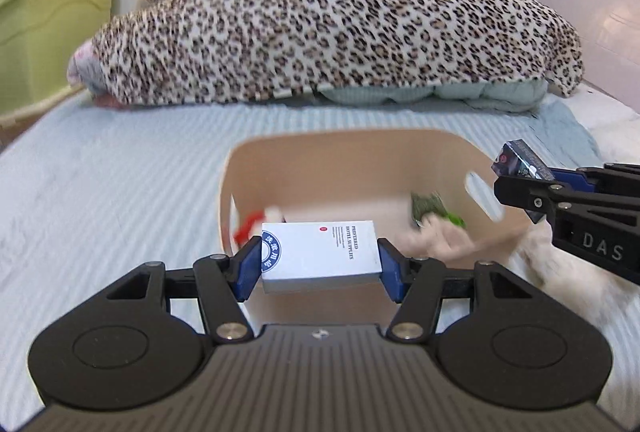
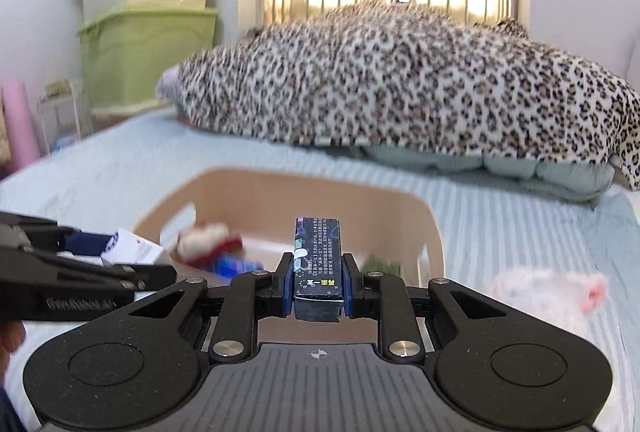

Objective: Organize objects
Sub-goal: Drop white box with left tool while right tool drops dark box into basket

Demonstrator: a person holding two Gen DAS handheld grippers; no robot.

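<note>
- While both our hands are loaded, the left gripper point(image 1: 318, 262) pinches a white box point(image 1: 320, 256) by its short ends, its long axis lying crosswise between the blue pads point(image 1: 249, 270).
- Our right gripper point(image 2: 318, 282) pinches a dark carton point(image 2: 318, 264) by its long sides, its long axis pointing straight ahead, away from the fingers.
- Just ahead of and below both grippers sits the beige bin point(image 1: 424, 151), open side up on the striped bedsheet point(image 1: 100, 191); from the left wrist view the white box hangs over the bin's near rim, so we judge the left hand nearer to a drop.
- In the bin we make out a red-and-white item point(image 2: 208, 238), something blue point(image 2: 236, 266) and something green point(image 1: 432, 205); blur hides what they are.
- To the right of the right gripper, a fluffy white thing point(image 2: 544, 300) lies on the sheet outside the bin, probably not yet sorted.
- Farthest ahead lies a leopard-print blanket point(image 1: 328, 27).
</note>
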